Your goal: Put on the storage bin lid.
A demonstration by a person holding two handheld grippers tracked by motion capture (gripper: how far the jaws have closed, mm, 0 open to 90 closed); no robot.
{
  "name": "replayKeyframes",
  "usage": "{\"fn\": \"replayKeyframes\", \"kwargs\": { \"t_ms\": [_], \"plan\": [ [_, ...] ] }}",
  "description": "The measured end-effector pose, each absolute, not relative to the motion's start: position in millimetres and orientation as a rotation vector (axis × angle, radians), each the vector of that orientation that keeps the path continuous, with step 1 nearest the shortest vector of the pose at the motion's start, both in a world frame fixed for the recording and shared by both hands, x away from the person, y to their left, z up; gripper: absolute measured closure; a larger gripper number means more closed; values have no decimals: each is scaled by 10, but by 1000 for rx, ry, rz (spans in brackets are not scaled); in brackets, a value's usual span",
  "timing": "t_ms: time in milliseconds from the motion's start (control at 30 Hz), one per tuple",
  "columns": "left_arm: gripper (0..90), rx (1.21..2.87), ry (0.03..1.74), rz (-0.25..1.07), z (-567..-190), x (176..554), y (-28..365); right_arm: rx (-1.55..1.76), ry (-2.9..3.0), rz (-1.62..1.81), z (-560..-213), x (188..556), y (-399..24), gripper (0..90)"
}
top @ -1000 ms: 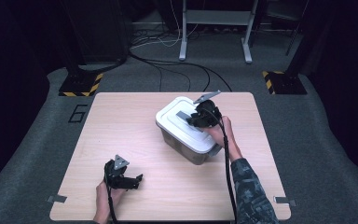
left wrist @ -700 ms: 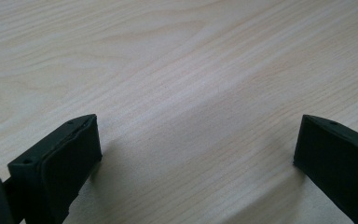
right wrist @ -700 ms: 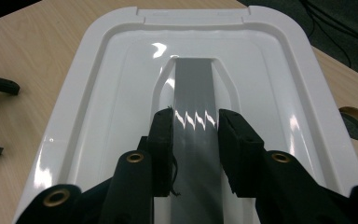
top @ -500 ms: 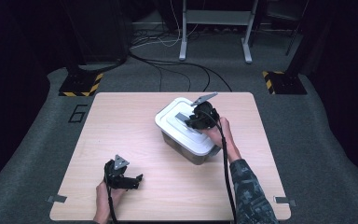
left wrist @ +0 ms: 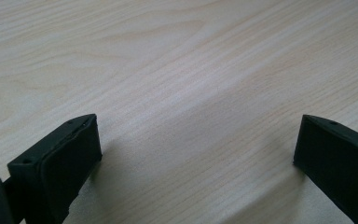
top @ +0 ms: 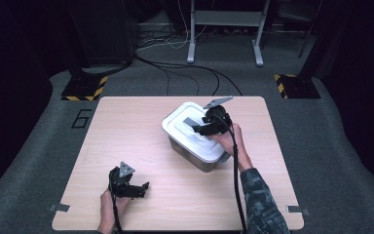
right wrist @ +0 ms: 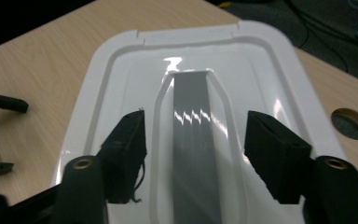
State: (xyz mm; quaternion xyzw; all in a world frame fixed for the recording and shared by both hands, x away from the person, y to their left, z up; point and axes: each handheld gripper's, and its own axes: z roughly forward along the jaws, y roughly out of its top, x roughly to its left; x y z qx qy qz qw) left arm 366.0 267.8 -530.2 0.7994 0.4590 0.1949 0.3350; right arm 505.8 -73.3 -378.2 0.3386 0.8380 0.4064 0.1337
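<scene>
Gleaming white lid (right wrist: 121, 93), grey handle (right wrist: 193, 140)

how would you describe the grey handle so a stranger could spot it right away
On the wooden table a lidded box sits right of centre. The handle is the flat grey strip set in a recess along the middle of its white lid, between the right tool's open jaws. It is the sole grey part of the glossy lid.

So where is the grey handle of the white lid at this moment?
In the right gripper view the grey handle runs down the middle of the white lid, between the open jaws of the right gripper, which do not touch it.
</scene>
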Motion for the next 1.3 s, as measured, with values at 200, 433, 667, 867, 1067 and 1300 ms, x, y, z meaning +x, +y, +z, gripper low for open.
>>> {"fn": "replayKeyframes", "kwargs": {
  "t_ms": [200,433,667,867,1067,1300],
  "plan": [
    [1,2099,1191,508,-5297,3661,2685,1008,2295,1243,-3607,4775,-1094,132],
    [0,2095,1193,508,-5299,3661,2683,1085,2178,1223,-3691,4371,-1659,64],
    [0,2092,1195,508,-5300,3661,2681,1157,2143,1175,-3948,4064,-2020,46],
    [0,2092,1195,509,-5300,3661,2681,1236,2120,1141,-4296,3842,-2227,39],
    [0,2093,1194,508,-5300,3661,2681,1313,2120,1101,-4640,3688,-2318,36],
    [0,2093,1194,508,-5300,3661,2682,1393,2109,1028,-5077,3537,-2361,35]
  ]
}}
